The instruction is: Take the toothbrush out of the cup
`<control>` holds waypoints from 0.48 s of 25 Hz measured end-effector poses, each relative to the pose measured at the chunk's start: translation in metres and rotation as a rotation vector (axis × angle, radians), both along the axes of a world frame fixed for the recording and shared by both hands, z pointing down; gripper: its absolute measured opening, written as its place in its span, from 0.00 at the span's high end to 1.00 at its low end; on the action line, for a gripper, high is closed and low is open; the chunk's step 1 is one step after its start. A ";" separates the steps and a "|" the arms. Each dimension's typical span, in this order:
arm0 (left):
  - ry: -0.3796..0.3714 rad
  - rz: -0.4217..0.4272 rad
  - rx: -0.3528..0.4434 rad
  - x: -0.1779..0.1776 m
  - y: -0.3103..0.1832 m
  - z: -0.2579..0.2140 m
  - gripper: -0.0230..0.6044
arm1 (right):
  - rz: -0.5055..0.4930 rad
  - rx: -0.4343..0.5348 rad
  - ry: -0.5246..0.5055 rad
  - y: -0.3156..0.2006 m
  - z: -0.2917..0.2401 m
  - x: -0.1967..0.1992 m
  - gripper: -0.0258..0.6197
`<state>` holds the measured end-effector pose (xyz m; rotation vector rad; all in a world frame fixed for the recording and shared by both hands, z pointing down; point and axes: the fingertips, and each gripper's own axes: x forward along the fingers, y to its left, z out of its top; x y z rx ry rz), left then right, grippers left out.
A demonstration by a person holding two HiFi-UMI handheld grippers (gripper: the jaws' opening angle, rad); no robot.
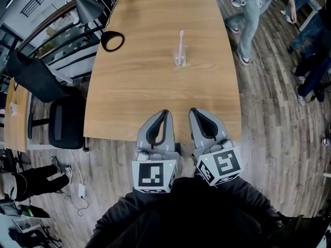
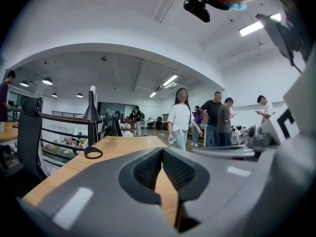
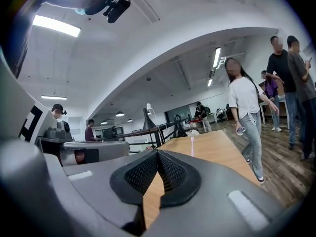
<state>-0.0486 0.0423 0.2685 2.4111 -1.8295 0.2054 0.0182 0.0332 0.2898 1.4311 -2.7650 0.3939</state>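
Left gripper [image 1: 164,112] and right gripper [image 1: 192,110]: jaws closed, empty, lower centre. Pink toothbrush [image 1: 181,41] stands in seemingly clear cup [image 1: 180,61], upper centre. Best: open right jaws, pinch handle above rim, lift straight.

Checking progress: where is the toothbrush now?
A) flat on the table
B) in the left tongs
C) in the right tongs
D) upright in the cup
D: the toothbrush stands upright in the cup, far out on the table.

Smooth matt wood table [image 1: 145,87]; clear glossy cup [image 1: 180,61].
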 end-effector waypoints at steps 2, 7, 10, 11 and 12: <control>0.011 0.011 -0.012 -0.008 -0.016 0.004 0.95 | 0.009 -0.009 0.006 -0.016 0.003 -0.009 0.96; 0.035 0.035 -0.025 -0.036 -0.057 0.007 0.95 | 0.027 -0.016 0.025 -0.056 0.006 -0.039 0.96; 0.046 0.063 -0.018 -0.048 -0.074 0.005 0.95 | 0.038 -0.018 0.044 -0.072 0.005 -0.056 0.96; 0.050 0.072 -0.015 -0.050 -0.079 0.004 0.95 | 0.042 -0.018 0.053 -0.076 0.004 -0.059 0.96; 0.055 0.080 -0.015 -0.052 -0.083 0.003 0.95 | 0.046 -0.017 0.061 -0.079 0.003 -0.061 0.96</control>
